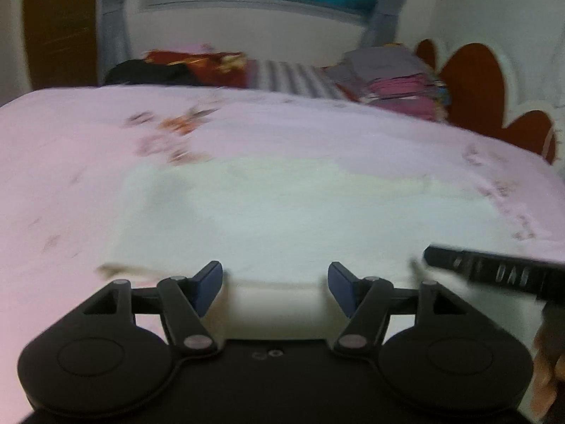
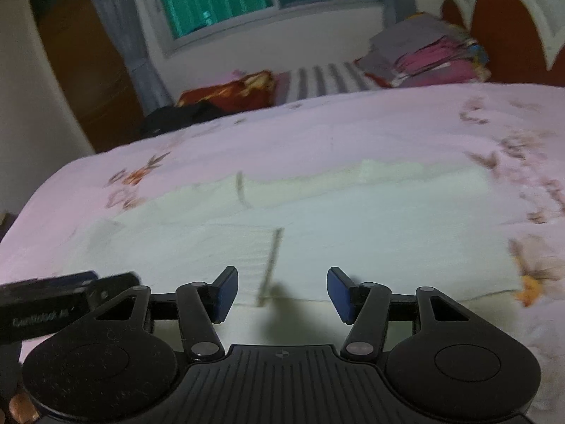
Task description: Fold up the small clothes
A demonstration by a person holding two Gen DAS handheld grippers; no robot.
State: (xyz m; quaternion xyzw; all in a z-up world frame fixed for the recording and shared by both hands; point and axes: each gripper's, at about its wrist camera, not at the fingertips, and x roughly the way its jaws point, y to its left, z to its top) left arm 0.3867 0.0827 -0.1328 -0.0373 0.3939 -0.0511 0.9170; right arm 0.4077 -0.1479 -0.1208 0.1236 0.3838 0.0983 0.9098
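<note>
Left wrist view: pale garment [image 1: 282, 219] flat on pink bed sheet [image 1: 53, 162], near edge between left tongs [image 1: 275, 284], jaws apart, nothing held. Right tongs [image 2: 281, 291] likewise apart, empty, over same garment. Judged light, limp, non-slippery: pinch hem or corner.

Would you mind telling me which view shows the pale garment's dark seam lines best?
The right wrist view: two seam lines cross the pale garment. The left wrist view shows the garment as a blurred, featureless patch.
</note>
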